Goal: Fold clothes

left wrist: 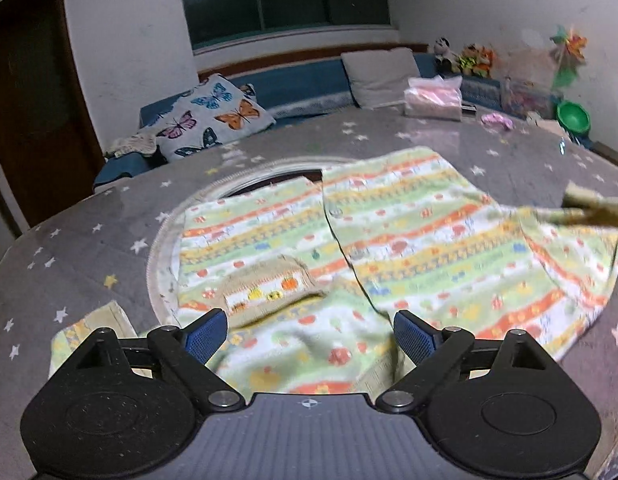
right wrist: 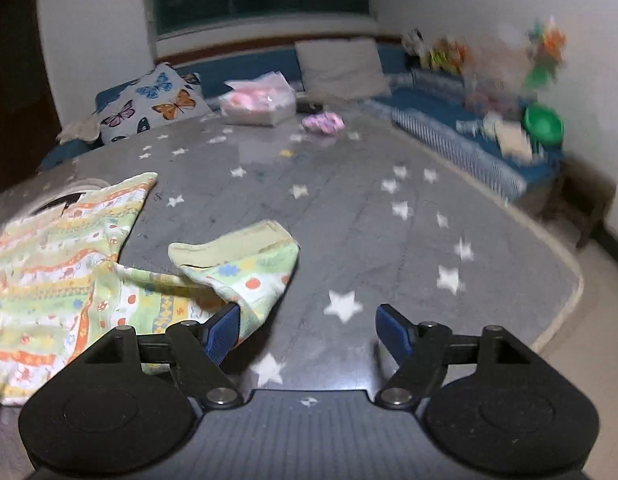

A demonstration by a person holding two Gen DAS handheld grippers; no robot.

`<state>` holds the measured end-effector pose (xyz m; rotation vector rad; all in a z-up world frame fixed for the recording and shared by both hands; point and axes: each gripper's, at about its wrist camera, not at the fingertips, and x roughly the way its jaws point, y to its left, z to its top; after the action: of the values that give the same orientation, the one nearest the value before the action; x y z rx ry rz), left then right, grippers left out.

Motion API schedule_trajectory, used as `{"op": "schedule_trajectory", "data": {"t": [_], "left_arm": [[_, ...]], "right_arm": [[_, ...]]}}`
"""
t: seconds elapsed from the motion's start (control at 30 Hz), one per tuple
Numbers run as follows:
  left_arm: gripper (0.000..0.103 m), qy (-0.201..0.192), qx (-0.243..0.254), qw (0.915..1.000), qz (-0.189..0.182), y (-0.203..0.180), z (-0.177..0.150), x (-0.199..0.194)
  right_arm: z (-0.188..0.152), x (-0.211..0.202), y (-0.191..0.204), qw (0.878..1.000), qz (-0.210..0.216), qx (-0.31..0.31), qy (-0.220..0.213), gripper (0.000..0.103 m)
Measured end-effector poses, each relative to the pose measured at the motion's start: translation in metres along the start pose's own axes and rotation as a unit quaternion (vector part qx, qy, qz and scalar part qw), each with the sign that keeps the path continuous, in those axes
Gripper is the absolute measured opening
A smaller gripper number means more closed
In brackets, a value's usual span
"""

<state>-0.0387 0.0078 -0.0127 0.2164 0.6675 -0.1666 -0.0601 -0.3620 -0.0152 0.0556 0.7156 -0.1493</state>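
From the left wrist, the left gripper (left wrist: 311,332) hangs with jaws spread wide over the striped garment (left wrist: 389,248), which lies open on the star-patterned table (left wrist: 89,248); a butterfly pillow (left wrist: 213,116) and tissue pack (left wrist: 433,98) sit beyond. From the right wrist, the right gripper (right wrist: 309,330) is likewise wide open, the garment's sleeve (right wrist: 245,268) draped against its left finger.

the garment (left wrist: 389,240) lies spread on the worktop (left wrist: 89,248), its sleeve (right wrist: 245,268) reaching out to the right. behind it on the worktop sits a bag (right wrist: 259,102). behind the worktop runs a sofa (left wrist: 293,84) carrying a butterfly pillow (left wrist: 213,116) on the left.
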Motion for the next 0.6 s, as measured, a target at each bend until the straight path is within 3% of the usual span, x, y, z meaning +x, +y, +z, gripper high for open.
{"op": "schedule_trajectory", "data": {"t": [0.33, 0.47, 0.6], "left_arm": [[0.095, 0.013, 0.010, 0.9998, -0.008, -0.010, -0.009, 0.000], [0.099, 0.014, 0.005, 0.9998, -0.009, -0.009, -0.008, 0.001], [0.101, 0.016, 0.004, 0.9998, -0.013, -0.011, -0.009, 0.003]], "right_arm": [[0.011, 0.034, 0.037, 0.996, -0.014, -0.084, -0.010, 0.078], [0.016, 0.035, 0.024, 0.997, -0.045, -0.060, -0.018, 0.085], [0.009, 0.030, 0.001, 0.998, -0.062, -0.007, -0.010, 0.086]]}}
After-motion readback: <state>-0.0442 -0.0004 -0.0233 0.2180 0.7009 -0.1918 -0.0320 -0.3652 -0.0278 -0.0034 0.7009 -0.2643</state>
